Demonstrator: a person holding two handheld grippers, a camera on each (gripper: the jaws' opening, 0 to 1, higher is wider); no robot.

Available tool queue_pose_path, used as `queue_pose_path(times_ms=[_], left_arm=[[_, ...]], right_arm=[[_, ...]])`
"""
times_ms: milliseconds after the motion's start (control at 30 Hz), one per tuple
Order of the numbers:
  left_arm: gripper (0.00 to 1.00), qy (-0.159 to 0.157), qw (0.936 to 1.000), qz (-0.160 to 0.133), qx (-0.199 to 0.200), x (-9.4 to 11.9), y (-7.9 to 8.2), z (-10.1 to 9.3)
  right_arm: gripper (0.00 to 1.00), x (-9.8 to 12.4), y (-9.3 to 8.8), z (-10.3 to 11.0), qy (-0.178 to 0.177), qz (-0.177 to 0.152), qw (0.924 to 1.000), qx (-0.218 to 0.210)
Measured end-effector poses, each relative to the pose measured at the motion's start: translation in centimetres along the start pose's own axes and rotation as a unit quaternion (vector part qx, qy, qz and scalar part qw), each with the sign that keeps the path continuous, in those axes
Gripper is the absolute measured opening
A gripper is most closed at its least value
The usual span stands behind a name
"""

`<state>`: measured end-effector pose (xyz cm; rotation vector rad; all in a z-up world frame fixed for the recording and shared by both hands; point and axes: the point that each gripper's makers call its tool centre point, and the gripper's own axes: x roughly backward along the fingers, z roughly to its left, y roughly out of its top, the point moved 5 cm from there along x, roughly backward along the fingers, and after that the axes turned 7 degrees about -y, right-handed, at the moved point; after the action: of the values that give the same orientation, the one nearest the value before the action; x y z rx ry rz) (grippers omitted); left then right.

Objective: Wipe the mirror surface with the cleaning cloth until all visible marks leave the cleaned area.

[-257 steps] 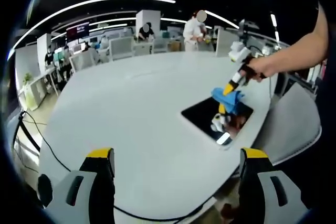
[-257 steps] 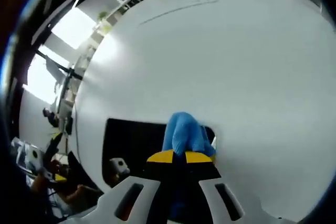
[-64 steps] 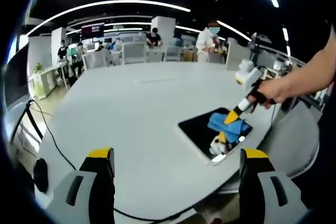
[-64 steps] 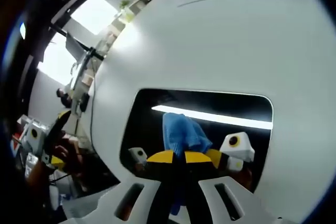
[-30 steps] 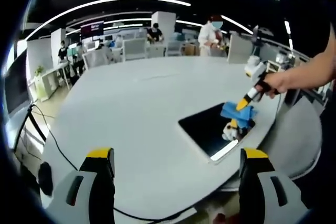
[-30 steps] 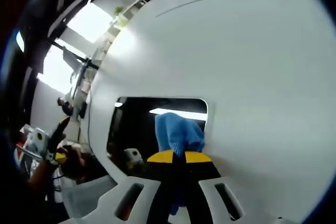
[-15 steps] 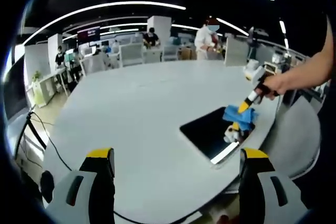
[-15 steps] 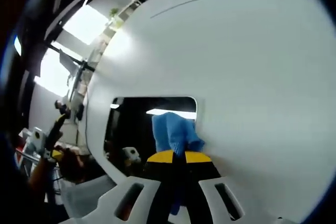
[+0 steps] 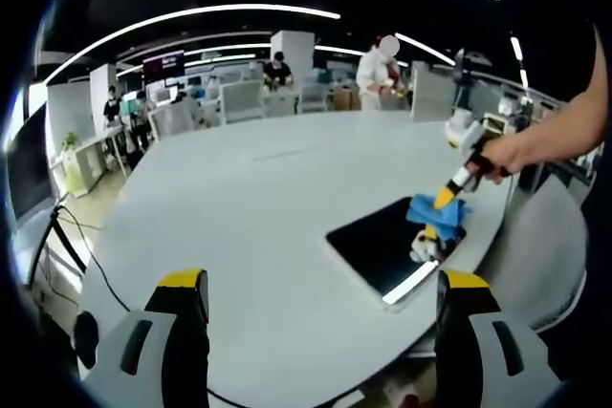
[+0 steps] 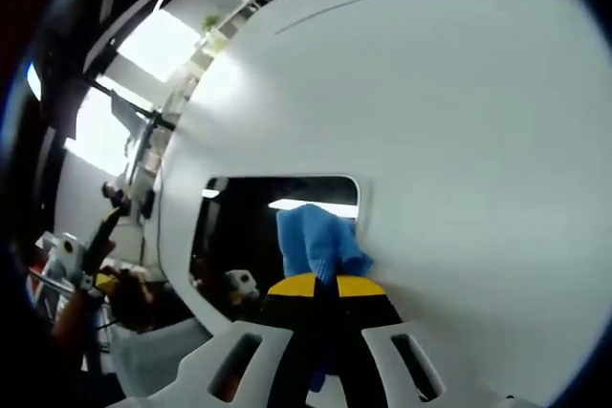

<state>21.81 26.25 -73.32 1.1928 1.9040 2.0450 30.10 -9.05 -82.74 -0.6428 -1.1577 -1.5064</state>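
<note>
right gripper point(image 10: 322, 284) clamped on blue cleaning cloth point(image 10: 317, 239), pressing it on mirror's point(image 10: 244, 226) corner | mirror flat near white counter point(image 9: 239, 226) edge | left gripper point(image 9: 320, 284) spread wide, empty | marks on glass too small to judge

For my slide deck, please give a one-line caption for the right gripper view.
Right tool presses a crumpled blue cleaning cloth on the dark rectangular mirror, lying on a white table.
</note>
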Motion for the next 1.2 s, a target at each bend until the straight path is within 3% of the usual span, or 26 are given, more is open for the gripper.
queue_pose_path(times_ms=[333, 567, 1200], left_arm=[[1.00, 0.006, 0.9999, -0.006, 0.010, -0.1, -0.1, -0.2], [1.00, 0.006, 0.9998, 0.001, 0.019, -0.4, -1.2, -0.3], [1.00, 0.002, 0.9998, -0.006, 0.019, -0.6, -1.2, -0.1]], right_arm=[[0.00, 0.0, 0.0, 0.1, -0.003, 0.003, 1.0000, 0.007], [0.00, 0.0, -0.1, 0.1, -0.004, -0.003, 1.0000, 0.007], [0.00, -0.1, -0.2, 0.1, -0.018, -0.011, 0.9997, 0.012]])
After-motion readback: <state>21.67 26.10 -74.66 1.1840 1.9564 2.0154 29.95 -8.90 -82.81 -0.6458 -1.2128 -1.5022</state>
